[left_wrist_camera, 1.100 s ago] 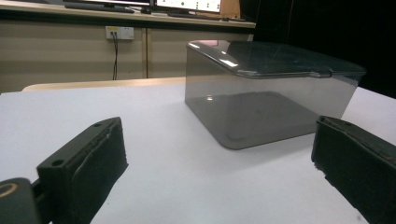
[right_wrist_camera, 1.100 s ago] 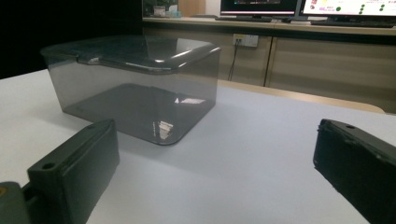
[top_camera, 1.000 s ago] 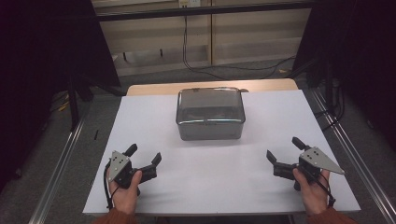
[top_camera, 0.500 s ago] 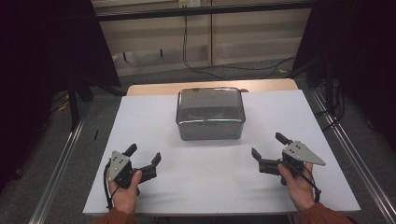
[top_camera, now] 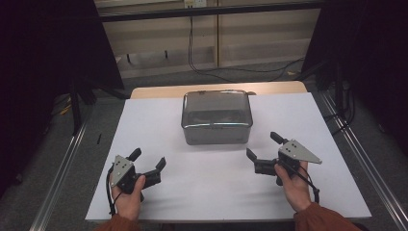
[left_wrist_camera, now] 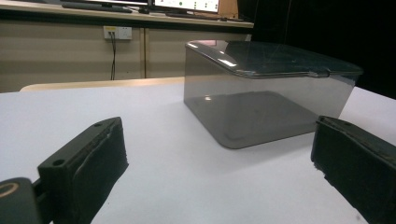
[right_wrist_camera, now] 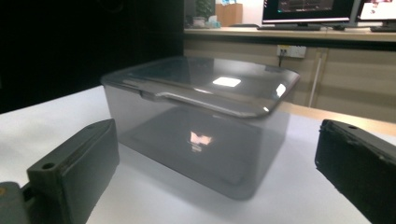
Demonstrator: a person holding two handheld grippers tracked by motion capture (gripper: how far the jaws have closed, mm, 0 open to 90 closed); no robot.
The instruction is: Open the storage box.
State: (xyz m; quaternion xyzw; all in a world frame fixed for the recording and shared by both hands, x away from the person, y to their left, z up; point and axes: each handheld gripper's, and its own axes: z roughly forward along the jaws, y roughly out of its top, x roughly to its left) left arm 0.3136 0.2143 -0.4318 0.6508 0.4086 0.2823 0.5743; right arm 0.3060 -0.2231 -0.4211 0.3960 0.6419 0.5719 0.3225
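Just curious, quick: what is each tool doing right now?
Left tool: open, holding nothing.
Right tool: open, holding nothing, near the lidded box.

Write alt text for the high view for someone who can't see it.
A lidded smoky-grey plastic box sits on a white table, untouched. Nearer the camera, a person's hands hold the left hand-held gripper and right hand-held gripper, both with jaws open and angled toward the box.

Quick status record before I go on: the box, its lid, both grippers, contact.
box: smoky translucent plastic container, on the white table, toward the far middle
lid: on
contents: none visible through the walls
left gripper: open, near left, apart from the box
right gripper: open, angled toward the box's near right corner, not touching
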